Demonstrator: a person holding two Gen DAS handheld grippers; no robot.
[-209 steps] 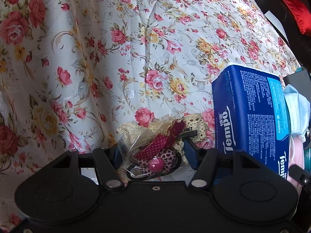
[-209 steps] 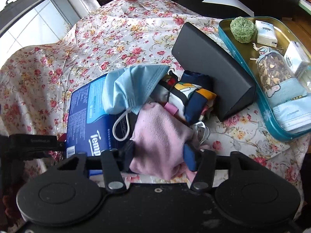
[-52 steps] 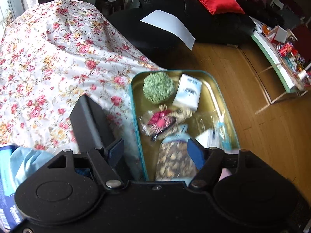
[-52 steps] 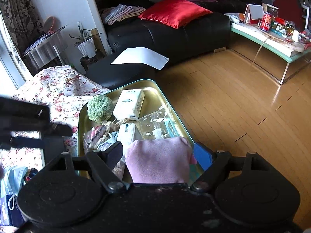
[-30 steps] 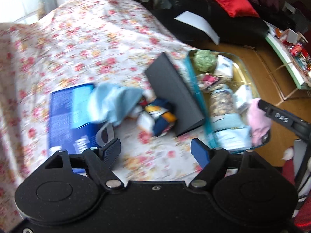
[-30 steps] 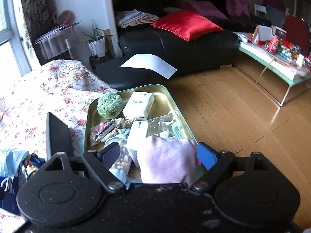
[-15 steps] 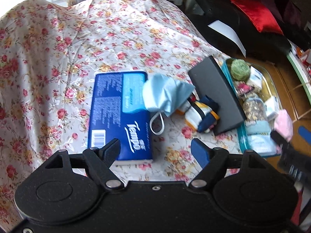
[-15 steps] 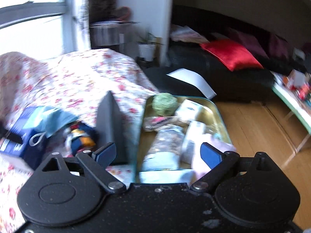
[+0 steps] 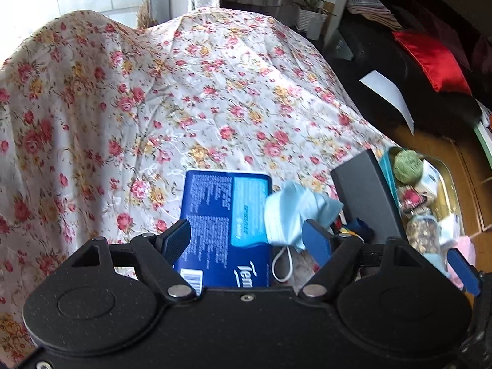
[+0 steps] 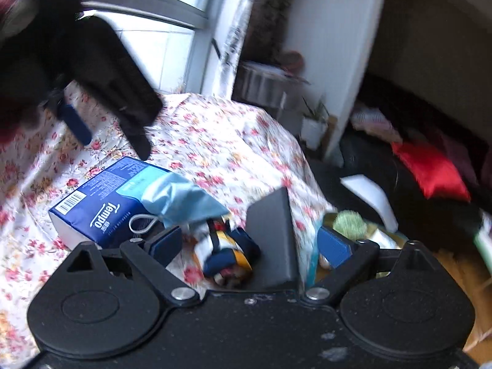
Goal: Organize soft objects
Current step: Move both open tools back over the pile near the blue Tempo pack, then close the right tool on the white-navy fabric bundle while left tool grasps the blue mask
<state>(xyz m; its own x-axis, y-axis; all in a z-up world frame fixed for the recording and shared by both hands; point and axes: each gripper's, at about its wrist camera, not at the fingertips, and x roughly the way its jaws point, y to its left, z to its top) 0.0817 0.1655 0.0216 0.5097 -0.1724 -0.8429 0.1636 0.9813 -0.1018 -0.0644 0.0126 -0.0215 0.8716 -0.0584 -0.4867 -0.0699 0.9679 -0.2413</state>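
Note:
My left gripper [image 9: 246,240] hangs open over the blue Tempo tissue pack [image 9: 224,215] and grips nothing. A light-blue face mask [image 9: 295,212] lies against the pack's right edge. My right gripper [image 10: 249,243] holds nothing and its jaws are opening. Beyond it lie a folded multi-coloured cloth [image 10: 224,252] and the mask [image 10: 181,200] on the tissue pack [image 10: 101,203]. The pink cloth [image 9: 464,246] rests in the teal-rimmed tray [image 9: 386,169]. A blue pad [image 10: 75,126] of the left gripper shows blurred at upper left.
A dark case [image 9: 366,190] stands tilted between the cloths and the tray. The tray also holds a green ball [image 9: 407,166], small packs and a pouch. Everything lies on a flowered bedspread [image 9: 184,92]. A black sofa with a red cushion [image 9: 430,58] and wooden floor lie beyond.
The right gripper let the pink cloth go in the tray, widened its jaws and swung left toward the bedspread. The left gripper also moved left, over the tissue pack.

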